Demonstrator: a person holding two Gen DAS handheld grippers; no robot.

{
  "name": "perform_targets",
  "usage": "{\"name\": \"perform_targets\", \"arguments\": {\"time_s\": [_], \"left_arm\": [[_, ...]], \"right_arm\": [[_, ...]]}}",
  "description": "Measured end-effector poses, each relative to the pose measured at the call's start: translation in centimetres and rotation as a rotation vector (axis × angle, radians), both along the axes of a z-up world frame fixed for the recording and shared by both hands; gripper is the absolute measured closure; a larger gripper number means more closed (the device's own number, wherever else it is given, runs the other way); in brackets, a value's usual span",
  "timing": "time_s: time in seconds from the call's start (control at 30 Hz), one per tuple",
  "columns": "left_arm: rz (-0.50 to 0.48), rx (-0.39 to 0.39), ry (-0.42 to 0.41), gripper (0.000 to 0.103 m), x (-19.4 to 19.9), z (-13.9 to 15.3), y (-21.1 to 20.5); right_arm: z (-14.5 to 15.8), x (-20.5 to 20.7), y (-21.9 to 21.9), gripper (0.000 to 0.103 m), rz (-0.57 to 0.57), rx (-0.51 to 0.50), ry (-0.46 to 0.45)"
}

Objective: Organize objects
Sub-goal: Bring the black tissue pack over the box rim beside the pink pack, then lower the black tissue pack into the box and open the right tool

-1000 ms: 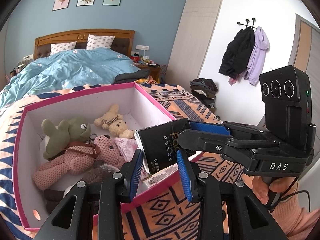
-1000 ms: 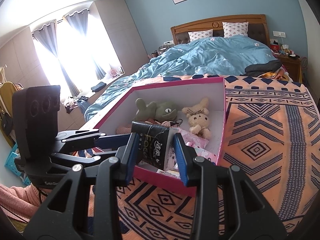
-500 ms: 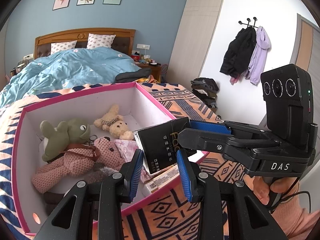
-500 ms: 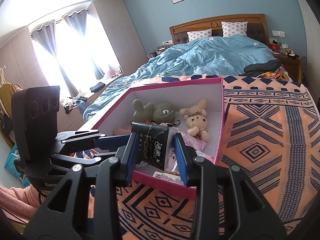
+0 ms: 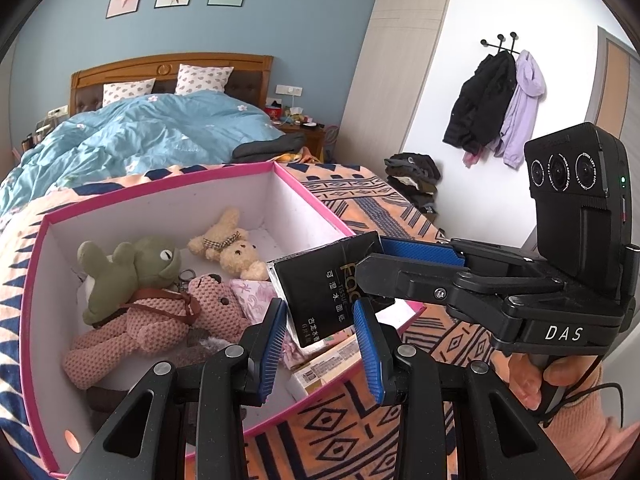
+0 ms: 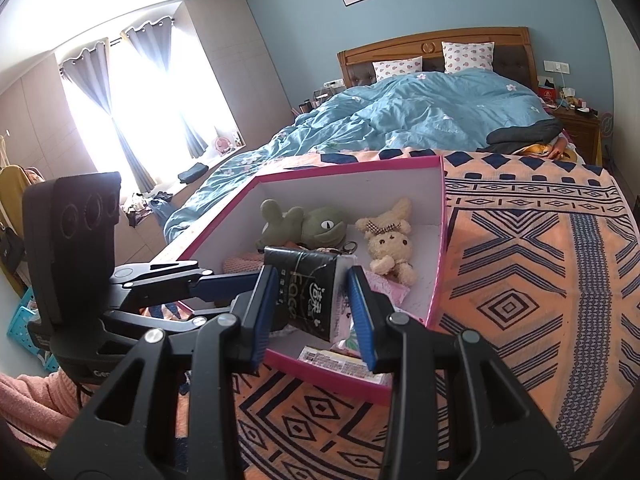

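A black tissue pack [image 6: 308, 296] hangs tilted over the near corner of the pink-rimmed box [image 6: 348, 168], and my right gripper [image 6: 313, 276] is shut on it. From the left wrist view the same pack [image 5: 320, 292] sits between the right gripper's [image 5: 370, 256] fingers. My left gripper [image 5: 319, 306] hovers just short of the pack, jaws narrow with nothing in them. Inside the box [image 5: 160, 192] lie a green frog plush [image 5: 128, 268], a beige bunny [image 5: 228, 248], a pink bear [image 5: 160, 320] and a flat carton [image 5: 324, 364].
The box rests on an orange and navy patterned blanket [image 6: 520, 280] at the foot of a bed with a blue quilt [image 5: 152, 136]. Coats [image 5: 492, 100] hang on the right wall above a clothes pile [image 5: 412, 172]. A blue basket [image 6: 24, 320] stands on the floor, left.
Hardly anything differs. The left wrist view has shifted slightly; the right gripper still holds the pack over the box's near corner.
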State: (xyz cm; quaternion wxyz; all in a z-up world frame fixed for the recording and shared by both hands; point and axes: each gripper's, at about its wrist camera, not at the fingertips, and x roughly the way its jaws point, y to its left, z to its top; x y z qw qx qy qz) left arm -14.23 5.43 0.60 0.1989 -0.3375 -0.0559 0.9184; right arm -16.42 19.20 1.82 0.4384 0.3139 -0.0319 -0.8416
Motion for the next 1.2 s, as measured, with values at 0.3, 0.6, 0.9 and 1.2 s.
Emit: {"name": "perform_targets", "arguments": {"time_s": [0.3, 0.6, 0.9, 1.2], "left_arm": [[0.000, -0.005, -0.002, 0.068, -0.2, -0.2, -0.1], [0.000, -0.008, -0.003, 0.068, -0.3, -0.1, 0.0], [0.000, -0.014, -0.005, 0.068, -0.5, -0.1, 0.0], [0.001, -0.019, -0.014, 0.068, -0.5, -0.2, -0.2]], "right_arm": [[-0.4, -0.6, 0.1, 0.064, -0.005, 0.002, -0.008], [-0.5, -1.0, 0.1, 0.064, -0.009, 0.009, -0.011], [-0.8, -1.4, 0.0, 0.064, -0.017, 0.018, -0.018], [-1.0, -1.7, -0.1, 0.064, -0.021, 0.025, -0.027]]}}
